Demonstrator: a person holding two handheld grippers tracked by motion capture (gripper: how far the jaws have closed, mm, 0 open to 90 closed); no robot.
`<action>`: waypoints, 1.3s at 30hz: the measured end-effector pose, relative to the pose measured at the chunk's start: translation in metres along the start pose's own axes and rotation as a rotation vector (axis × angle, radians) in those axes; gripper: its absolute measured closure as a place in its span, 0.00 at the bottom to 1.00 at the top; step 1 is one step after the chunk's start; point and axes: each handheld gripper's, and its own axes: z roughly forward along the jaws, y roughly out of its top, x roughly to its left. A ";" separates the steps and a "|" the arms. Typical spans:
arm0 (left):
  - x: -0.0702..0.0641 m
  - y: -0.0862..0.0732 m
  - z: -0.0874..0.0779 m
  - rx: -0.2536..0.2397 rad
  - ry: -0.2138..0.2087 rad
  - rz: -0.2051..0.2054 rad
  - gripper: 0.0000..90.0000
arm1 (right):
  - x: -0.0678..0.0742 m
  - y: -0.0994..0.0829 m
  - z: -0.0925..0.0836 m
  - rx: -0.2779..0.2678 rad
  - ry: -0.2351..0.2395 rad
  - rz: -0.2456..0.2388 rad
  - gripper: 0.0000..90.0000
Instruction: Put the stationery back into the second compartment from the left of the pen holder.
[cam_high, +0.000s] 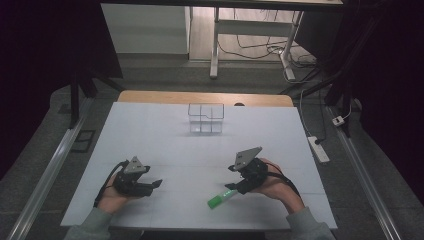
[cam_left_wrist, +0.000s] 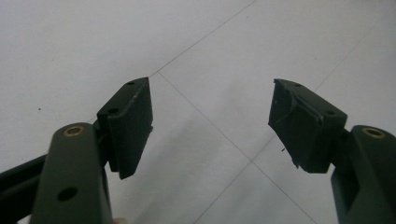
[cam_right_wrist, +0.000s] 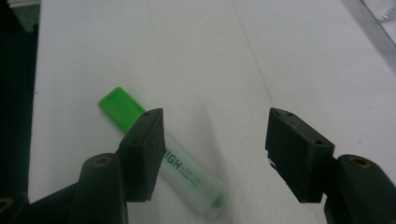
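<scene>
A green-capped highlighter (cam_high: 220, 198) lies flat on the white table (cam_high: 200, 145), near its front edge. In the right gripper view the highlighter (cam_right_wrist: 187, 170) rests on the table behind the left jaw, with its cap toward the upper left and no pad touching it. My right gripper (cam_high: 234, 186) hovers just above the pen's clear end, open. My left gripper (cam_high: 152, 185) rests at the front left, open, and in the left gripper view its jaws (cam_left_wrist: 210, 126) stand wide over bare table.
A small clear compartmented box (cam_high: 205, 118) stands at the table's far middle. A power strip (cam_high: 318, 148) lies on the floor to the right. Desk legs and cables sit beyond the far edge.
</scene>
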 end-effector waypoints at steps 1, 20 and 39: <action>0.000 0.000 0.000 -0.001 0.000 0.000 0.34 | 0.001 0.002 0.001 0.004 0.010 -0.019 0.40; 0.003 -0.002 -0.001 0.007 0.003 0.004 0.33 | 0.019 0.026 0.037 0.127 0.195 -0.194 0.34; 0.004 -0.002 0.001 0.011 0.002 0.004 0.33 | 0.030 0.029 0.062 0.229 0.279 -0.290 0.46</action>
